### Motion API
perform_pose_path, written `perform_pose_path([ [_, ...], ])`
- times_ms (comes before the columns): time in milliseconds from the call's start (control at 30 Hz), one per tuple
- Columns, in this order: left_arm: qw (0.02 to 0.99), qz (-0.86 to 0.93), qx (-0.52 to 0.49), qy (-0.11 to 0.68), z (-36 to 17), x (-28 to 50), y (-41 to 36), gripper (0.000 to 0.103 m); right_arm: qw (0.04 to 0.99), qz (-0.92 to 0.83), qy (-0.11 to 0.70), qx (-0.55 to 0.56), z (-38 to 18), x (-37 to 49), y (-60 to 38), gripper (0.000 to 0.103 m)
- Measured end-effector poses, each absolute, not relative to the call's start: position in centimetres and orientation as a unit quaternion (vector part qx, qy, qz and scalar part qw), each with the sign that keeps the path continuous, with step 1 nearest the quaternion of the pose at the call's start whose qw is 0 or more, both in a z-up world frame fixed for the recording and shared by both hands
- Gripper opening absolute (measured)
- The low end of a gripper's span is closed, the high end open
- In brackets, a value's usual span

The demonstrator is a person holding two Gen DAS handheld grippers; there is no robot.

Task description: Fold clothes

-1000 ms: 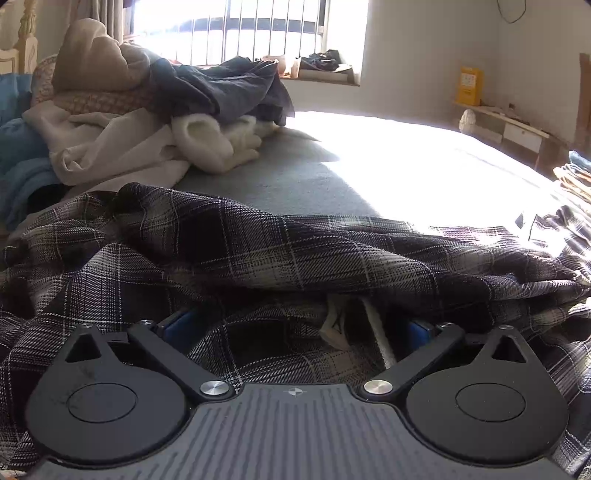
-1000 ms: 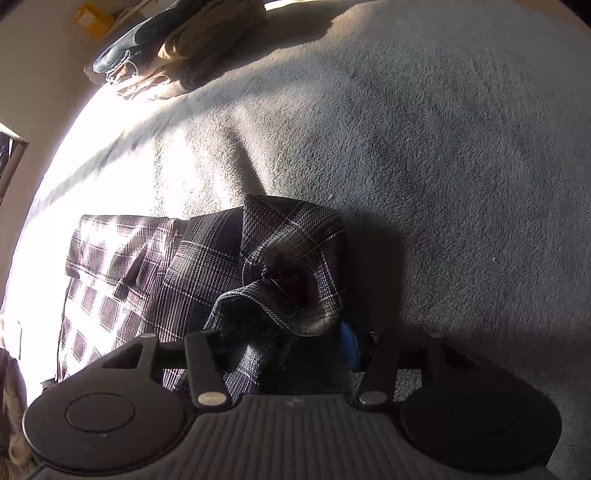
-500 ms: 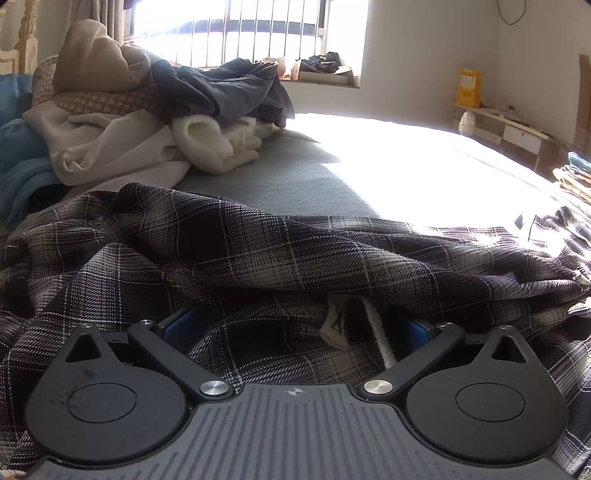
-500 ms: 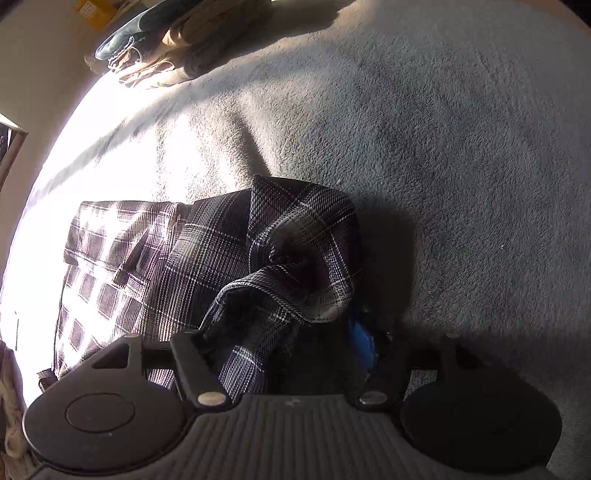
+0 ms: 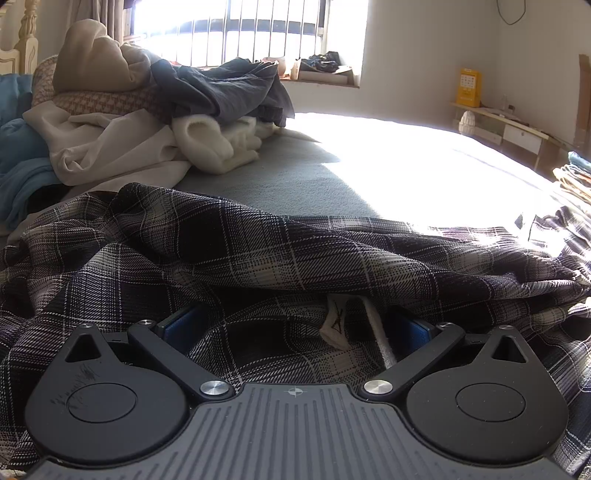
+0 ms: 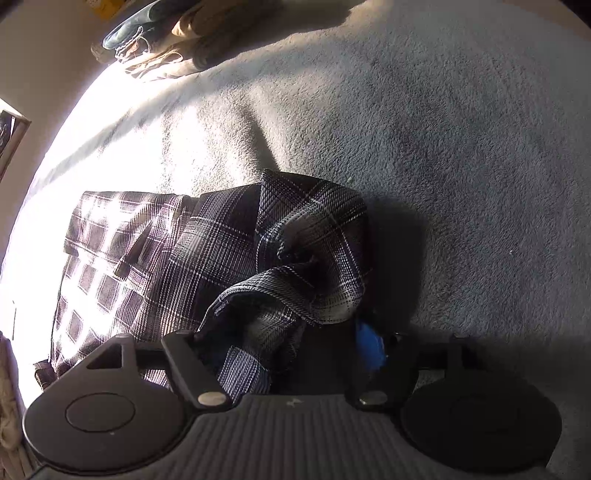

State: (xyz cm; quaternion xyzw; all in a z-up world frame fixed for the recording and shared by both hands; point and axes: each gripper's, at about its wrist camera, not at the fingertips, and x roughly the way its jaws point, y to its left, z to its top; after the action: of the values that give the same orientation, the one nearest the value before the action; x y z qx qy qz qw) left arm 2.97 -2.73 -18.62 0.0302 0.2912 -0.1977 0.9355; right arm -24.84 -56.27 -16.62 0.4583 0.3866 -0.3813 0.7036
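A dark plaid shirt [image 5: 258,258] lies rumpled on the grey bed cover. My left gripper [image 5: 295,325] is low in its folds with the jaws wide apart; cloth drapes over the blue fingertips [image 5: 181,325], and a white neck label [image 5: 334,325] shows between them. In the right wrist view the same plaid shirt [image 6: 229,258] lies partly flat, with a bunched fold [image 6: 314,258] raised over my right gripper [image 6: 295,339]. Its jaws are apart, and one blue pad [image 6: 369,347] shows beside the fold. I cannot tell whether the cloth is pinched.
A heap of unfolded clothes [image 5: 147,110] sits at the far left of the bed [image 5: 295,173] under a barred window. A low shelf [image 5: 509,125] stands by the right wall. More clothes [image 6: 177,33] lie at the bed's far edge in the right wrist view.
The left gripper has stayed still. The right gripper's jaws have widened, and the bunched plaid fold has shifted slightly in its view.
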Motion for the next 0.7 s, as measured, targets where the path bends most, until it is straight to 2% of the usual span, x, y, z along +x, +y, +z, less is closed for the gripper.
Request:
perform_pose_path([
  [367, 0.936, -0.197, 0.030, 0.291, -18.63, 2.97, -2.76, 0.103, 0.704, -0.376, 0.376, 0.471, -16.79, -25.13, -56.38, 0.080],
  [700, 0.936, -0.197, 0.030, 0.291, -18.65, 2.92, -2.76, 0.103, 0.705, -0.373, 0.371, 0.475, -16.65, -25.53, -56.48, 0.080],
])
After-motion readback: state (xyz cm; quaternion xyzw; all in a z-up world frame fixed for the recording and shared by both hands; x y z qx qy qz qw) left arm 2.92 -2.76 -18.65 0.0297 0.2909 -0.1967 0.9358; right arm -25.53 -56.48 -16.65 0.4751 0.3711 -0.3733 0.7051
